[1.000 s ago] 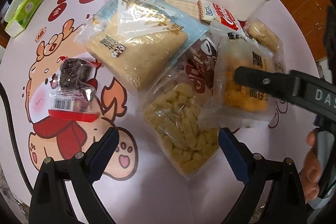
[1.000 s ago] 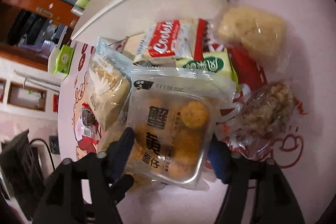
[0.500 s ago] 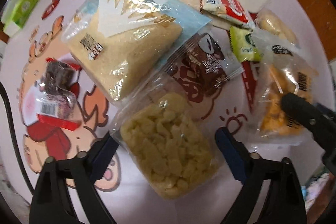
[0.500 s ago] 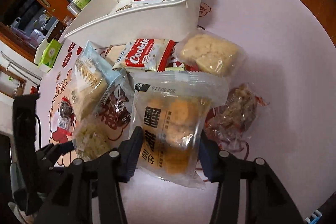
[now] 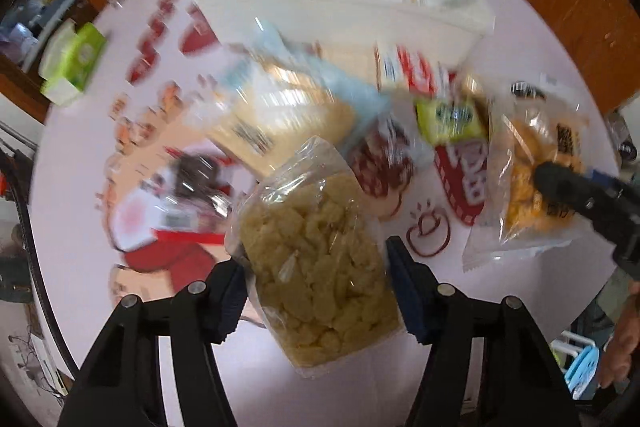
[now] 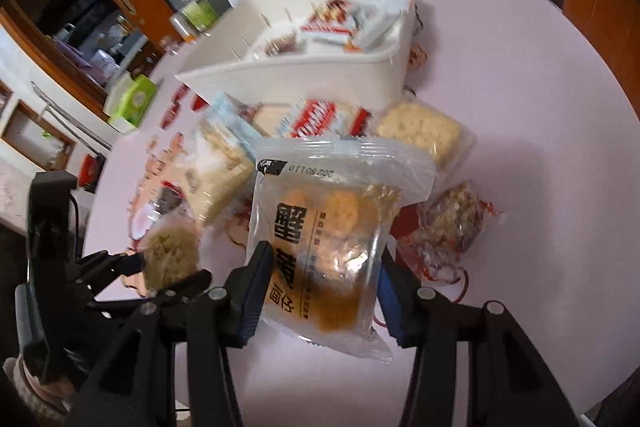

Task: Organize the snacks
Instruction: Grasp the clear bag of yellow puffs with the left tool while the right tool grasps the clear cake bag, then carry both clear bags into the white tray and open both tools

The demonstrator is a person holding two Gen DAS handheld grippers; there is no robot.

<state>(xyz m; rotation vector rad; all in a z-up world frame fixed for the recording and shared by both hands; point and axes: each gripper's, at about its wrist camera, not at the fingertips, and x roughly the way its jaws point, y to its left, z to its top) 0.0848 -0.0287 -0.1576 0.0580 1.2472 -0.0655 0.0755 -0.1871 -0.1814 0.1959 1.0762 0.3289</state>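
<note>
Left wrist view, left tongs (image 5: 316, 275) just closed on puffed-snack bag (image 5: 320, 267), right tongs (image 6: 320, 291) apparently clamping orange-snack bag (image 6: 332, 247)

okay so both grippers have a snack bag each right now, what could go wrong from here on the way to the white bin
1. The left gripper, whose jaws have just been closing, pinches the bag of pale yellow puffs only by its sides; the loose plastic could slip or the puffs get crushed.
2. The right gripper grips the orange snack pack low down, so its top may flop and snag on the white bin rim.
3. Both grippers are close together and could bump while moving.
</note>
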